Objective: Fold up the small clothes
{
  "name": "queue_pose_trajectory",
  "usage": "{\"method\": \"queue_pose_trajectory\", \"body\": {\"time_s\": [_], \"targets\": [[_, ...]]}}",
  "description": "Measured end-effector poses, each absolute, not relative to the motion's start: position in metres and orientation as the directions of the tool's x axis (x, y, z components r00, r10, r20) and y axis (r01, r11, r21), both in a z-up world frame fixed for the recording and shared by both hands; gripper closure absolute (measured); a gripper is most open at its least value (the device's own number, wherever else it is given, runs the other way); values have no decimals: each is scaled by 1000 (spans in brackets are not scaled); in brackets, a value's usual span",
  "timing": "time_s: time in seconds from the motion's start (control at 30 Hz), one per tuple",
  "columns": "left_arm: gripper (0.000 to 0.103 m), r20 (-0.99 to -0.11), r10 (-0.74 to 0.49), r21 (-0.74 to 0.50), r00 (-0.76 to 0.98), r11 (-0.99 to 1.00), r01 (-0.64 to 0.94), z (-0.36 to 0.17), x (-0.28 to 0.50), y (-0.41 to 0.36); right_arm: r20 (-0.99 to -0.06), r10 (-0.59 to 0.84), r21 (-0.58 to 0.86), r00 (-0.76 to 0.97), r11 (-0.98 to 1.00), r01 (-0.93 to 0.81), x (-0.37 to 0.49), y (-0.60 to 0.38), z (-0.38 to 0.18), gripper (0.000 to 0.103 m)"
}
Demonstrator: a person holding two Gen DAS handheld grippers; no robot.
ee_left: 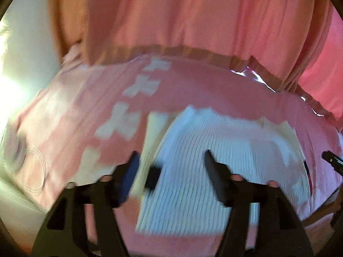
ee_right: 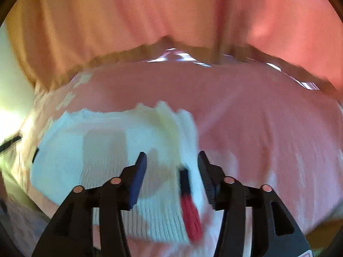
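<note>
A: Item and location?
B: White ribbed garment (ee_left: pixel 193 171) lying flat on the pink sheet (ee_left: pixel 214 85), mid-bed, short of the far edge by the curtain (ee_left: pixel 171 10). Judged light, soft, limp; best taken at near hem corners.
A: Jaws?
B: Left gripper (ee_left: pixel 170 160) and right gripper (ee_right: pixel 172 160) both parted, above the knit, gripping nothing
</note>
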State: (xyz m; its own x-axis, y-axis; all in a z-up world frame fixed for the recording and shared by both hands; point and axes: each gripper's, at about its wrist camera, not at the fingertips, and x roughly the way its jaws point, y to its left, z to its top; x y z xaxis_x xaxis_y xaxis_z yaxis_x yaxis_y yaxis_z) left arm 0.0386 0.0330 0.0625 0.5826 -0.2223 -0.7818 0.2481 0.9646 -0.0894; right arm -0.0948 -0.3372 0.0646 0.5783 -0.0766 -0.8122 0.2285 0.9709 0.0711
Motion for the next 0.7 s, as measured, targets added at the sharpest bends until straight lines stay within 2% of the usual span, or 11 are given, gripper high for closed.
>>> {"method": "queue_pose_trajectory", "body": {"time_s": [0.17, 0.23, 0.27, 0.3, 0.33, 0.37, 0.4, 0.5, 0.6, 0.7], "targets": [[34, -854, -178, -40, 489, 959, 280, 1, 118, -10, -859, -90, 4, 505, 983, 182, -17, -346, 8, 53], [45, -880, -180, -65, 439, 962, 264, -23, 137, -9, -866, -91, 4, 492, 982, 188, -4, -354, -4, 56], [56, -893, -185, -89, 410, 966, 243, -34, 145, -5, -875, -72, 28, 479, 980, 199, 1, -360, -13, 65], [68, -895, -202, -115, 397, 966, 232, -40, 149, -2, -883, -41, 63, 467, 977, 205, 4, -365, -19, 95], [75, -892, -224, -140, 394, 963, 231, -43, 152, 1, -891, -17, 94, 453, 971, 220, 6, -369, -24, 96], [89, -889, -226, -141, 399, 963, 232, -42, 152, 3, -885, -3, 124, 467, 962, 241, 5, -375, -24, 96], [94, -883, -236, -149, 405, 960, 236, -40, 150, 5, -873, -1, 136, 488, 960, 245, 6, -378, -19, 97], [94, -871, -215, -124, 441, 966, 227, -32, 148, 10, -841, -19, 157, 541, 948, 278, 2, -389, -2, 97], [94, -888, -179, -105, 424, 975, 194, -48, 155, 14, -885, -36, 133, 465, 936, 325, 9, -401, -32, 97], [94, -884, -155, -67, 441, 976, 208, -43, 153, 7, -876, -56, 108, 479, 945, 309, 10, -391, -26, 96]]}}
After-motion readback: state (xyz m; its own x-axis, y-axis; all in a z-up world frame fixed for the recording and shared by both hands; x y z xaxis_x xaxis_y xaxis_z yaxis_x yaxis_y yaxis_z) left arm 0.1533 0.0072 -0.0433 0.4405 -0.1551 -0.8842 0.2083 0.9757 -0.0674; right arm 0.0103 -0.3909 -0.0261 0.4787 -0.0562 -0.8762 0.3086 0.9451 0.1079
